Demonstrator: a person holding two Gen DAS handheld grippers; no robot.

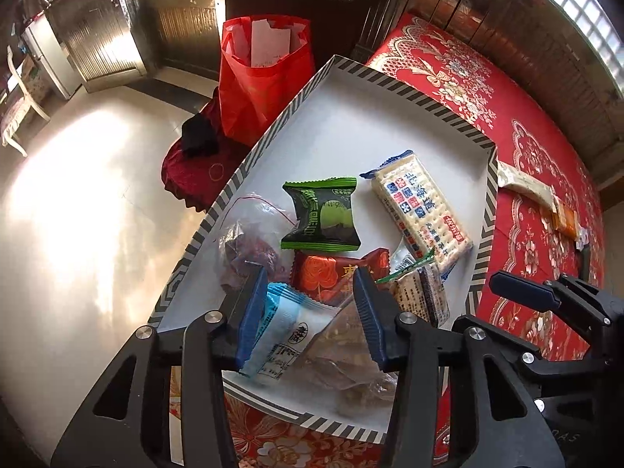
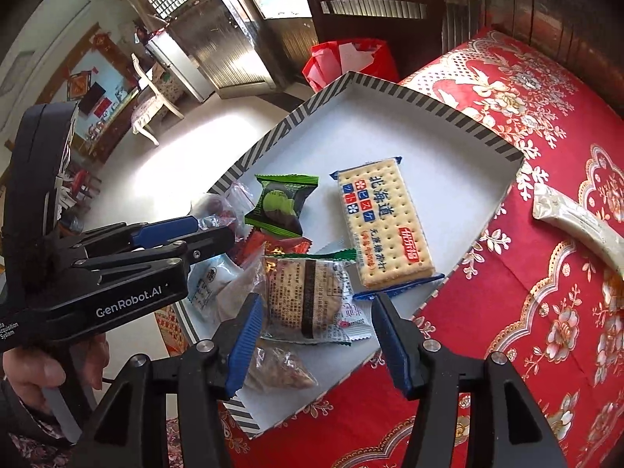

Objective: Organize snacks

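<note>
Blue ribbed pads on both grippers, black frames. Left gripper (image 1: 310, 316) hangs over the near left end of the box, jaws partly open; a light-blue & white snack packet (image 1: 279, 333) lies between the pads w/ its edge right by the left pad, can't tell if touching, not pinched. Beside it a clear bag of brownish snacks (image 1: 351, 355) sits in the near corner. Right gripper (image 2: 316, 341) over the near right part of the box, jaws also partly apart, nothing clamped; a clear round-biscuit packet w/ green trim (image 2: 308, 296) lies flat under the gap. A hand (image 2: 50, 366) holds the left gripper's handle, lower left in the right wrist view.

All of it sits in a shallow white box w/ striped rim (image 1: 489, 210) on the red floral-cloth worktop (image 1: 538, 241). Mid box: red packet w/ gold print (image 1: 331, 273), then a dark green packet (image 1: 319, 214) resting partly on it, and a clear zip bag of reddish pieces (image 1: 249, 234) at the left wall. Right of the green one, a long cracker pack, blue ends (image 1: 417, 210), lies flat. Far half of the box is bare white.

Outside the box, right: a cream wrapped bar (image 2: 577, 226) and an orange packet (image 1: 565, 220) on the cloth. Far left beyond the worktop, a red bag w/ papers (image 1: 265, 78).
</note>
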